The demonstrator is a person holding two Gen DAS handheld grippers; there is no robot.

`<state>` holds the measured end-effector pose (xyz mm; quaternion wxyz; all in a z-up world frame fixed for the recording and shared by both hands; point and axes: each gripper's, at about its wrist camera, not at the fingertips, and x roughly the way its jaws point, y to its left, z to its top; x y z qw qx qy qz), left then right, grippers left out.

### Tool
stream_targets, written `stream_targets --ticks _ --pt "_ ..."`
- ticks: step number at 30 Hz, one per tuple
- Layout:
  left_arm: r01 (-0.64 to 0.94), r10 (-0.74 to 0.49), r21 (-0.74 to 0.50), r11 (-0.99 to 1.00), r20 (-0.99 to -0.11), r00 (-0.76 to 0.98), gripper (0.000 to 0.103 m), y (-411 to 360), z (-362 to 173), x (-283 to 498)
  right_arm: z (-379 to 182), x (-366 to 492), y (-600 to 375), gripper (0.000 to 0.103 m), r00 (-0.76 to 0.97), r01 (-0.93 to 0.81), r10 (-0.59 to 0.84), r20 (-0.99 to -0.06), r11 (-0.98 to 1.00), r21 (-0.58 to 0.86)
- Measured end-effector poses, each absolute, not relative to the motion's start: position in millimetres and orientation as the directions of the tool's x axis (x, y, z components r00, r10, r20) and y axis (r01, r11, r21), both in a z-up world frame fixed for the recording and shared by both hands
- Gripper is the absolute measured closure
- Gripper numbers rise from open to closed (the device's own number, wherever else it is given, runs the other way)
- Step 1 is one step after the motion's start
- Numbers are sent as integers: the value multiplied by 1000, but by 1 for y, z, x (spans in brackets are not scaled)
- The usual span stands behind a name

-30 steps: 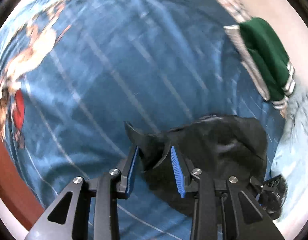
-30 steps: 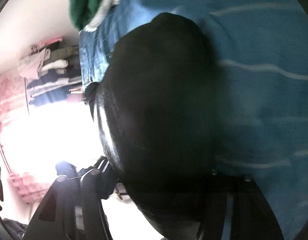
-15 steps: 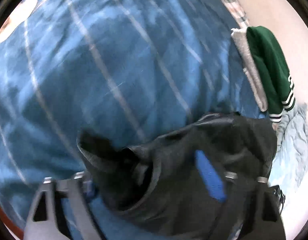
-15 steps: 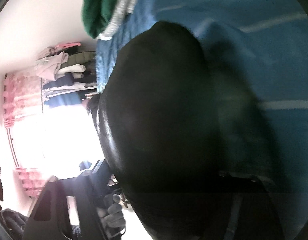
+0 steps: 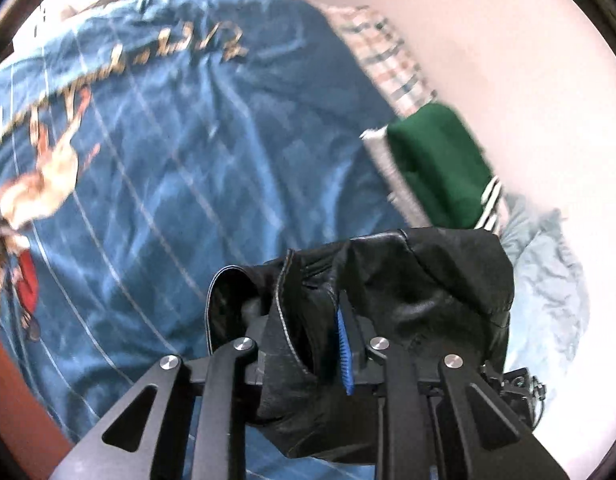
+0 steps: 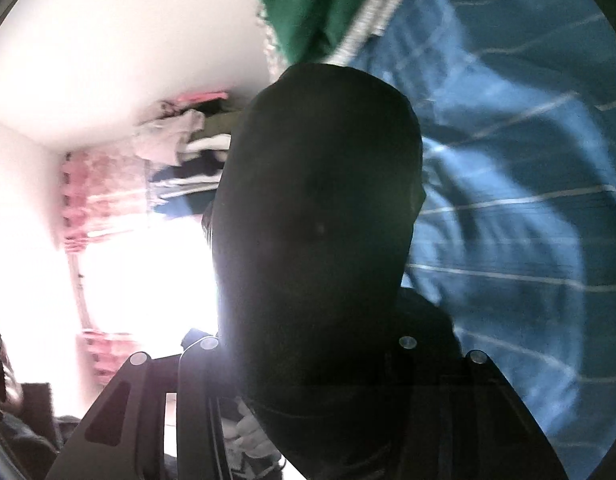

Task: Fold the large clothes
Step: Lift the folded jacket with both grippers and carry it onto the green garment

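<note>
Blue bedspread (image 5: 180, 184), black garment (image 6: 315, 220) hiding right hand-held gripper (image 6: 308, 360) fingers

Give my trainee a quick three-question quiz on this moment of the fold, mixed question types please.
1. True or false: the left gripper has black garment fabric between its fingers.
2. Multiple choice: the green garment with white stripes lies (A) near the bed's edge by the wall, beyond the black garment; (B) in the left gripper; (C) on the floor.
3. Fill in: the bed cover under the clothes is mostly ____ in colour.

Key
1. True: fabric bunches between the fingers, against the blue pad.
2. A.
3. Blue. Note that the right gripper is hidden behind dark fabric, so its state cannot be read.
</note>
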<state>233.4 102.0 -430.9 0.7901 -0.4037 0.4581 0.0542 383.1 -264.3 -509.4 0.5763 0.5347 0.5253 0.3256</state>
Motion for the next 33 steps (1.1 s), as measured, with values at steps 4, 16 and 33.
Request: stream_targets --ticks 4,16,33 --pt "-398 -298 -624 672 -721 626 84 109 -391 271 -476 405 -269 55 274 188 941 -197 148 971" --pt "-203 -335 -691 693 -559 759 84 86 -330 499 -380 639 -306 55 359 35 925 -120 115 993" --pt "-159 -353 -516 842 -749 561 78 38 -464 689 -490 859 -370 37 245 251 888 -389 330 910"
